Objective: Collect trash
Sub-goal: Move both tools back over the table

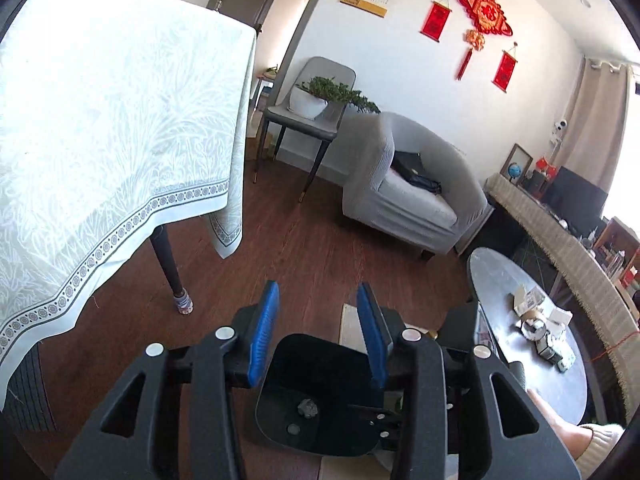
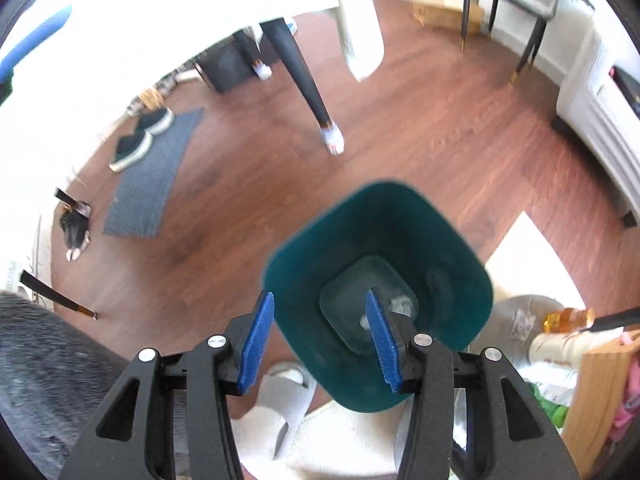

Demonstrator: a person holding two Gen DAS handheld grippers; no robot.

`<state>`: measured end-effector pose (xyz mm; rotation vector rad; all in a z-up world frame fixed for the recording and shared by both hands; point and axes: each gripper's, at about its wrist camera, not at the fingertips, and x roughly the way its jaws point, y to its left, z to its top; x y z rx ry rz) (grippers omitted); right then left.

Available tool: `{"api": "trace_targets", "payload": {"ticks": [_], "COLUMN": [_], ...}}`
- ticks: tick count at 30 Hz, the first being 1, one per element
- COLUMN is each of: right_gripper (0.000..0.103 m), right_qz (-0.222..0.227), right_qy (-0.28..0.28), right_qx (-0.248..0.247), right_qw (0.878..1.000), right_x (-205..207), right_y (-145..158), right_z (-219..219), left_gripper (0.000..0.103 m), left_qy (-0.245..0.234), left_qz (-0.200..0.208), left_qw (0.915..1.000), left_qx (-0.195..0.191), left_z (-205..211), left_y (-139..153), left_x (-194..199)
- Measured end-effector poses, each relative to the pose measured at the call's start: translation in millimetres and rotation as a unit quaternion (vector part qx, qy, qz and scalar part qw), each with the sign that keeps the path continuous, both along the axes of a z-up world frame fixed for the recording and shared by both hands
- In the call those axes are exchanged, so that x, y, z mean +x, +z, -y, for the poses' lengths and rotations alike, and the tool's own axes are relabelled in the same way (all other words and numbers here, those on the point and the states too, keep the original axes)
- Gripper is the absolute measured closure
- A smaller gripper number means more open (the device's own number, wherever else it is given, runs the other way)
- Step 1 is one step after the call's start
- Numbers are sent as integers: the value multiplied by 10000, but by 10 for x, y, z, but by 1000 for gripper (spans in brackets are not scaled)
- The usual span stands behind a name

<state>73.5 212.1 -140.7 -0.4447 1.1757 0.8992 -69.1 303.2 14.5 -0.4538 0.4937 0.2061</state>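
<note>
A dark green trash bin (image 1: 280, 416) stands on the wooden floor below both grippers; it also shows in the right wrist view (image 2: 448, 240). A crumpled grey wad (image 1: 307, 408) lies on its bottom, and shows pale in the right wrist view (image 2: 401, 305). My left gripper (image 1: 318, 300) is open and empty above the bin's far rim. My right gripper (image 2: 320, 300) is open and empty above the bin's left side. Several scraps and small boxes (image 1: 540, 332) lie on the oval dark coffee table (image 1: 500, 280).
A dining table with a pale tablecloth (image 1: 100, 120) fills the left; its leg (image 2: 308, 80) stands on the floor. A grey armchair (image 1: 408, 192) and a side chair with a plant (image 1: 316, 100) stand beyond. A slipper (image 2: 280, 396), a mat with shoes (image 2: 152, 176) and a bottle (image 2: 568, 318) are nearby.
</note>
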Motion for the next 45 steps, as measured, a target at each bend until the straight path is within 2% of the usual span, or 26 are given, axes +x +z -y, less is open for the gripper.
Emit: {"api": "trace_targets", "payload": {"ticks": [4,9,13,18,25,29,35,38,42,45], "right_gripper": [54,49,45,39,34,34,26,26,26,26], "right_qz": [335,812,1327,1799,1995,2155,2295,2313,2280,2167], "right_qy": [-163,-636,-1130,-1631,-1954,-2112,-2488,-2675,-2906,-3029], "right_qx": [399,839,981,1055,978,789,661,655,686,776], "right_qw": [9985,9911,9798,9643,9552,9501,9386,9331,9268,9248], "right_x": [-5,78,138,186,201,156,135,118,114,106], "right_y": [461,1006,1352,1627,1686,1678,1665,1671,1641,1610], "right_z": [165,588,1015,1529,2107,2429,2930,3140,3425,3611], "left_gripper": [58,49,43,32,23,16,15,14,11,11], "left_qy": [96,12,-188,-531,-1157,-1464,-1890,-2098,-2494,-2755], "left_qz": [160,174,151,219,140,32,-104,-2,78,-88], "left_qw": [9998,9998,9997,9983,9929,9874,9800,9756,9656,9585], "left_qx": [-13,3,88,121,247,599,616,647,734,722], "left_z": [15,165,363,689,1201,1541,1929,2147,2496,2719], "left_y": [105,144,169,193,179,119,-40,-33,-26,-114], "left_x": [-11,90,222,390,710,864,1163,1275,1426,1571]}}
